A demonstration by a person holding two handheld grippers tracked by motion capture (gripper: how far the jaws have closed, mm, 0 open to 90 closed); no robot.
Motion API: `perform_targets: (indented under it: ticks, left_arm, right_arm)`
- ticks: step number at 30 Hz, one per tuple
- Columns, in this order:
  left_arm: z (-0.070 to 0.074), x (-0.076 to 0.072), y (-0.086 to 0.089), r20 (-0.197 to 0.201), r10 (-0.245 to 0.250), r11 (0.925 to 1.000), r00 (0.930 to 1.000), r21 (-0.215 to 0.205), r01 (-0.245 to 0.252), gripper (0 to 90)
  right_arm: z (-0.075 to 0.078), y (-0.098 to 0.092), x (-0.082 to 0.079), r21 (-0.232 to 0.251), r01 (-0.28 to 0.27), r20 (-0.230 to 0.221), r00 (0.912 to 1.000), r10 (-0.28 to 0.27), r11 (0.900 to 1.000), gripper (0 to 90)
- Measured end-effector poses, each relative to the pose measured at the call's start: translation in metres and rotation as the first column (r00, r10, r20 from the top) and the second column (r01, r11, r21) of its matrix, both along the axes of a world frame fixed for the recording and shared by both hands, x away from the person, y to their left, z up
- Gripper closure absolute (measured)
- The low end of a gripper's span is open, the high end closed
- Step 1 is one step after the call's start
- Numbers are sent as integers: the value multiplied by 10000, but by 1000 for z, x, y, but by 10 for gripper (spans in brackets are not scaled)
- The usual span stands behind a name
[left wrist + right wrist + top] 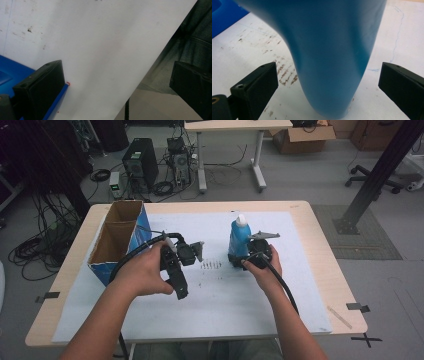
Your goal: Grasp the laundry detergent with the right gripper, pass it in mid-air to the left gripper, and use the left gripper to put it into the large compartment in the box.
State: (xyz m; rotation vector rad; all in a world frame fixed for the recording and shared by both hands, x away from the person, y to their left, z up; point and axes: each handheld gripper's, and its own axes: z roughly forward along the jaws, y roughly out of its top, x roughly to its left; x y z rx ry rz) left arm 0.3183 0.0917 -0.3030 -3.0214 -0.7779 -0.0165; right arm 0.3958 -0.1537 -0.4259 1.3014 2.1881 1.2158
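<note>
A blue bottle (239,240) with a white cap stands upright on the white sheet (215,305), right of the middle. My right gripper (247,256) is at its near side, low down. In the right gripper view the bottle (329,50) sits between the two black jaws of the right gripper (328,72), which stand wide apart without touching it, so it is open. My left gripper (176,287) is held in the left hand near the sheet's middle, jaws pointing back toward the person. The left gripper (117,67) is open with nothing between its jaws.
An open blue cardboard box (136,240) with a divider stands at the table's left, close to the left hand; its blue side (10,72) is beside the left jaw. Small dark marks (210,265) lie between the grippers. The sheet's near edge (140,75) overhangs the person's lap.
</note>
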Motion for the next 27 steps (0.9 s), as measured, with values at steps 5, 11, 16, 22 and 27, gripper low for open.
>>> perform_targets:
  ticks: [5, 11, 16, 22, 27]
  left_arm:
    - [1, -1, 0, 0, -16, 10000, 10000, 20, 16, 2]
    - [0, -2, -1, -5, -88, 9999, 10000, 66, 88, 2]
    - [-1, -3, -2, -4, -75, 10000, 10000, 57, 75, 2]
    - [-2, -3, -1, -47, -82, 9999, 10000, 74, 82, 2]
    - [-3, -4, 0, -47, -47, 10000, 10000, 83, 48, 2]
  right_arm:
    - [-2, 0, 0, 294, 240, 160, 9996, -244, 9993, 23]
    - [-4, 4, -1, 334, 303, 608, 9976, -323, 9990, 18]
    - [-5, 5, -2, 359, 532, 963, 9937, -564, 9979, 16]
    - [-7, 7, -2, 477, 658, 1355, 9882, -717, 9967, 15]
    - [-10, 9, 0, 517, 753, 1495, 9853, -822, 9958, 16]
